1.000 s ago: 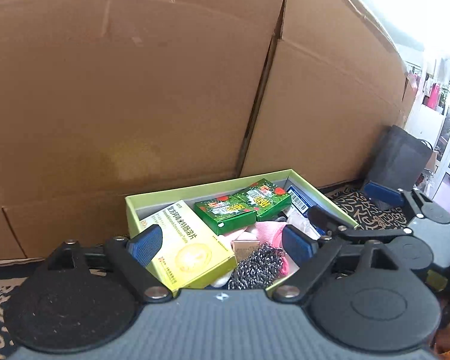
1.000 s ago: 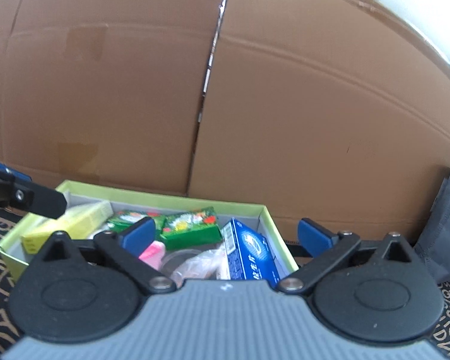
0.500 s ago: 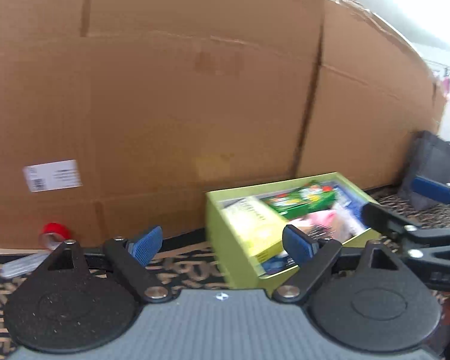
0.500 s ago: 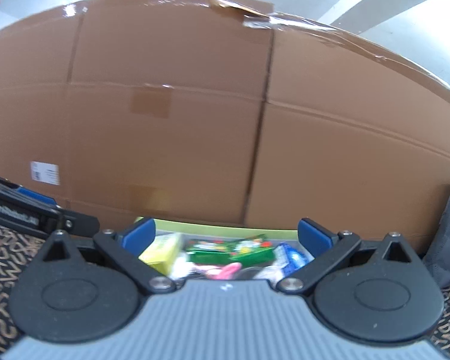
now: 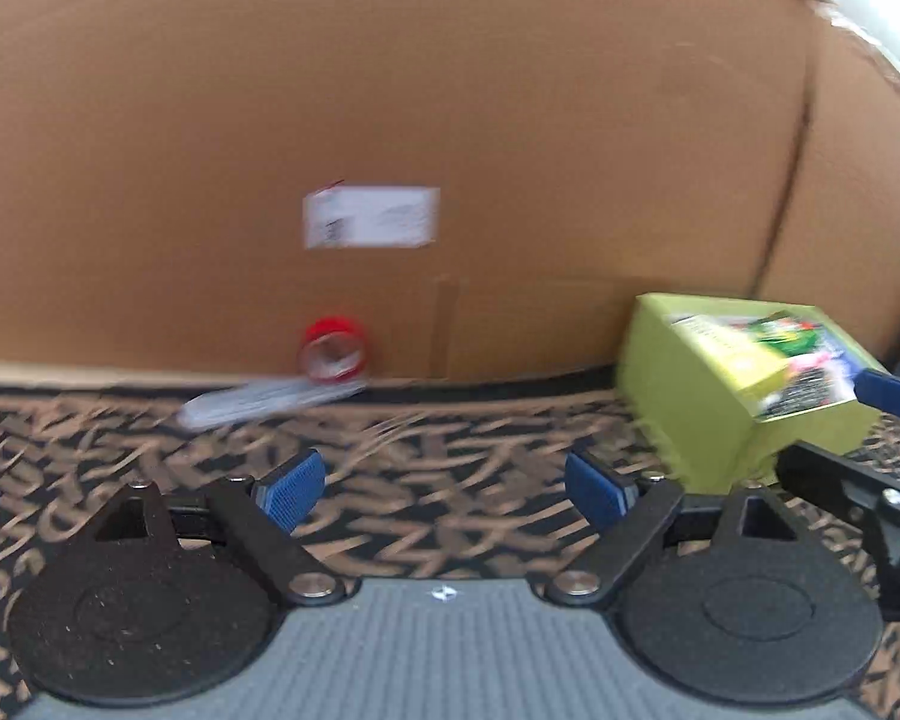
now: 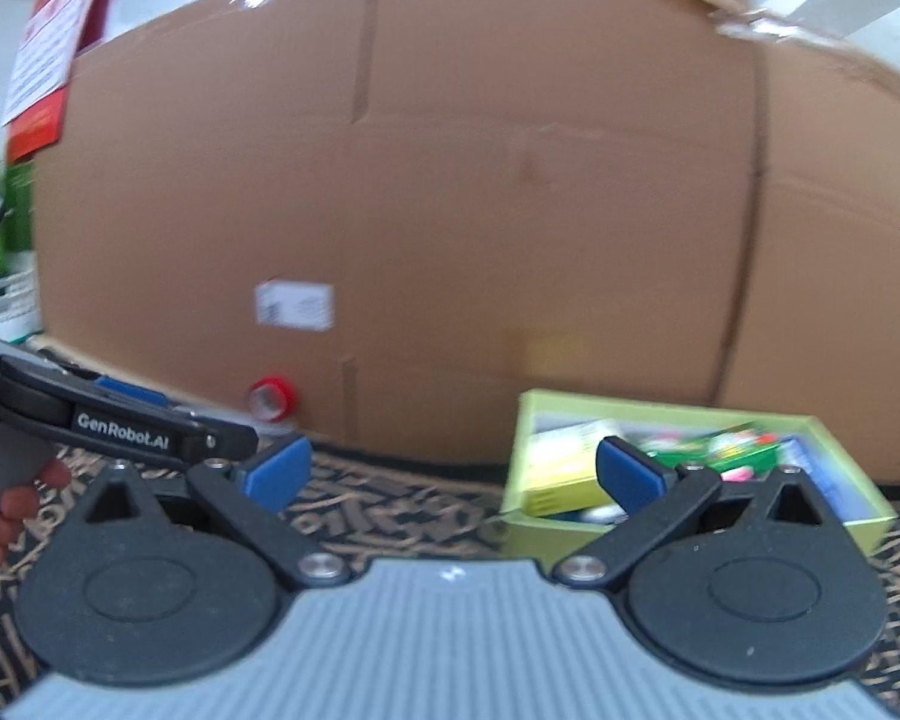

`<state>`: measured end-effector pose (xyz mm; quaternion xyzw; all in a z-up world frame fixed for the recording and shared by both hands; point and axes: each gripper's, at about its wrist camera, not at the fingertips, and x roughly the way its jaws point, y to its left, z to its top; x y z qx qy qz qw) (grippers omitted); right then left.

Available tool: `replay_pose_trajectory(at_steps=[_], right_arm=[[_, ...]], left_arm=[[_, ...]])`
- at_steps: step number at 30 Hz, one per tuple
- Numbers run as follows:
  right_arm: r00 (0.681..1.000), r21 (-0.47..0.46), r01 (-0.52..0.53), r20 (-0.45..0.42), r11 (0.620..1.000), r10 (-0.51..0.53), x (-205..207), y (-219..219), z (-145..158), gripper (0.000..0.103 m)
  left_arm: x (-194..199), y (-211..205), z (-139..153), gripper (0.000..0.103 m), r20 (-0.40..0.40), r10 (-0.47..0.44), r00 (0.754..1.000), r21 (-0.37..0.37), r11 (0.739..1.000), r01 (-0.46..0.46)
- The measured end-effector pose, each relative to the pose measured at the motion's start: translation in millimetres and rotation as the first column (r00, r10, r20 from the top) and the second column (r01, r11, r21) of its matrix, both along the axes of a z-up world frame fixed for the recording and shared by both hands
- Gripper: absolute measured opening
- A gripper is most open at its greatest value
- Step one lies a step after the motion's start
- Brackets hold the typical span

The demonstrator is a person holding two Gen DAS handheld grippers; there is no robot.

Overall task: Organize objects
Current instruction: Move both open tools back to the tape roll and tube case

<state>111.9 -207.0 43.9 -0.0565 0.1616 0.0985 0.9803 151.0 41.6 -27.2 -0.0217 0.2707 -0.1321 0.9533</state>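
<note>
Box w/ sorted items now sits off to your right on the mat; you've swung both grippers left since. Left gripper and right gripper spread, empty. Tape roll by cardboard looks next.

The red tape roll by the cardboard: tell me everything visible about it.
The red tape roll is a small ring with a pale hollow core, looking like glossy plastic tape. It stands on edge on the patterned mat, its open side facing the camera, at the foot of the cardboard wall. A blurred clear wrapped item lies just before it. Nothing grips it.
</note>
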Motion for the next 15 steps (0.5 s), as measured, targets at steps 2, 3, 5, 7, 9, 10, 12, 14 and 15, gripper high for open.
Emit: replay_pose_trajectory(at_steps=[2,3,5,7,9,10,12,14,15], right_arm=[[0.999,-0.001,-0.033,-0.029,0.999,0.033,5,16,-8,0.103],[0.998,0.001,-0.048,-0.041,0.999,0.048,7,23,-12,0.103],[0.995,0.009,-0.072,-0.064,0.997,0.072,12,37,-19,0.103],[0.992,0.012,-0.093,-0.084,0.996,0.094,17,50,-25,0.103],[0.989,0.013,-0.109,-0.099,0.994,0.11,21,60,-31,0.103],[0.988,0.011,-0.114,-0.107,0.993,0.115,24,64,-33,0.103],[0.985,0.003,-0.119,-0.125,0.993,0.119,29,72,-38,0.103],[0.983,-0.008,-0.124,-0.136,0.992,0.122,33,77,-42,0.103],[0.983,-0.011,-0.123,-0.141,0.992,0.12,35,79,-43,0.103]], left_arm=[[3,20,-6,0.09,-0.01,0.028,1.0,0.01,1.0,-0.028],[6,28,-9,0.09,-0.014,0.037,0.999,0.017,0.999,-0.037],[12,44,-12,0.09,-0.018,0.052,0.998,0.032,0.998,-0.051],[21,55,-15,0.09,-0.013,0.057,0.998,0.041,0.998,-0.057],[34,63,-19,0.09,-0.016,0.043,0.999,0.051,0.998,-0.042],[41,65,-22,0.09,-0.018,0.031,0.999,0.055,0.998,-0.03],[57,71,-28,0.09,-0.019,-0.007,1.0,0.057,0.998,0.008],[73,75,-33,0.09,-0.013,-0.026,1.0,0.064,0.998,0.027],[81,77,-36,0.09,-0.011,-0.034,0.999,0.07,0.997,0.034]])
